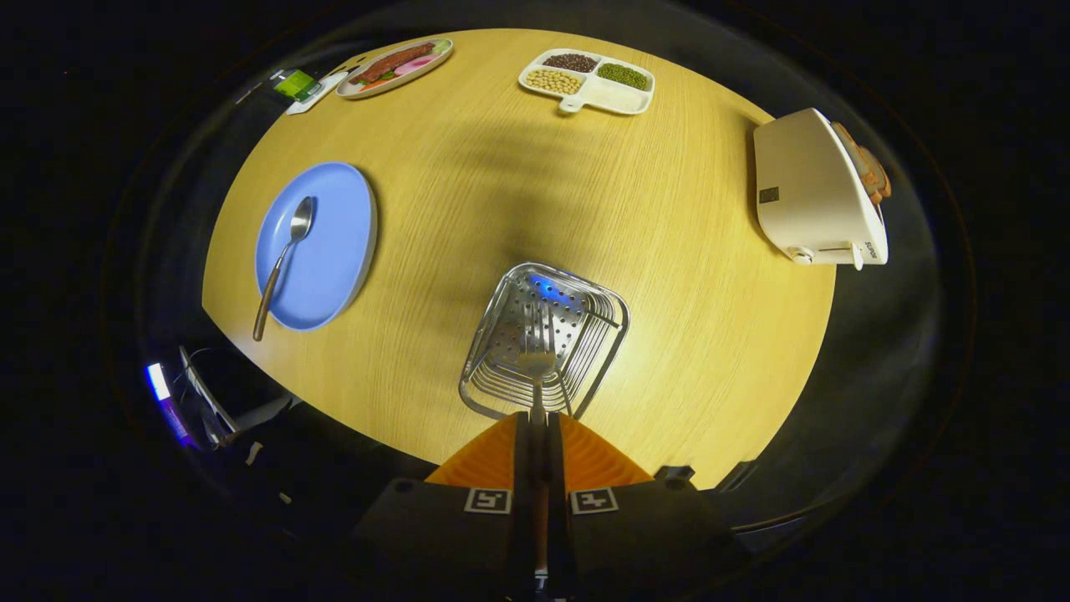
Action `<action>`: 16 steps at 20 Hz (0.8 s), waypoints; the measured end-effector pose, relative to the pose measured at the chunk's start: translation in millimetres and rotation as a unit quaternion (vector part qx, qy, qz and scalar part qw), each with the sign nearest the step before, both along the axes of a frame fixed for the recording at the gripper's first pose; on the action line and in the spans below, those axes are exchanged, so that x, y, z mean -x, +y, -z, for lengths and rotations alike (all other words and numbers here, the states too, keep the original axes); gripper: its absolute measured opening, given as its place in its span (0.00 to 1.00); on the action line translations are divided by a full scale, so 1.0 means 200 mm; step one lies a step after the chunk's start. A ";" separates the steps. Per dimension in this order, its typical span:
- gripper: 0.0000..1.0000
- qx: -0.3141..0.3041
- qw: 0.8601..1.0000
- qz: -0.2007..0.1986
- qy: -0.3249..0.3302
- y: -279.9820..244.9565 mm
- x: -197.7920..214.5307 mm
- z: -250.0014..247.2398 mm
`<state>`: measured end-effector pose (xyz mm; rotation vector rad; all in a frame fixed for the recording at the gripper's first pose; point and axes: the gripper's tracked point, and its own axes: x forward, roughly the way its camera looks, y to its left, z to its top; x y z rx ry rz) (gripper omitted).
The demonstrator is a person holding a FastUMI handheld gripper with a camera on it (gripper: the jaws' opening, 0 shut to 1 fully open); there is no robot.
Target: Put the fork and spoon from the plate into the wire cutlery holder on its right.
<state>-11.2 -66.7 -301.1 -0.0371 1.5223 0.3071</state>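
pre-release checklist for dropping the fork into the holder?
1. Grip: gripper shut on the fork handle, ok.
2. Alignment: fork head over the wire cutlery holder opening, ok.
3. Fork height above the holder's bottom: cannot tell.
4. Holder upright on the table, nothing else inside: ok.
5. Remaining item: spoon lies on the blue plate, not yet moved.
6. Neighbours: toaster and divided tray well apart from the holder, ok.

No legible text
Small dark marking on toaster (815, 194) front, beyond and right of gripper (539, 431), too blurred to read.
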 end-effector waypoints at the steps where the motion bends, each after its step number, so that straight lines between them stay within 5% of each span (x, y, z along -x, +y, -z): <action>1: 0.12 -0.001 1.000 -0.001 -0.003 -0.01 -0.02 0.00; 8: 0.17 -0.022 0.998 0.027 -0.056 0.00 -0.05 -0.08; 16: 0.51 -0.136 0.971 0.082 -0.177 0.34 -0.10 -0.46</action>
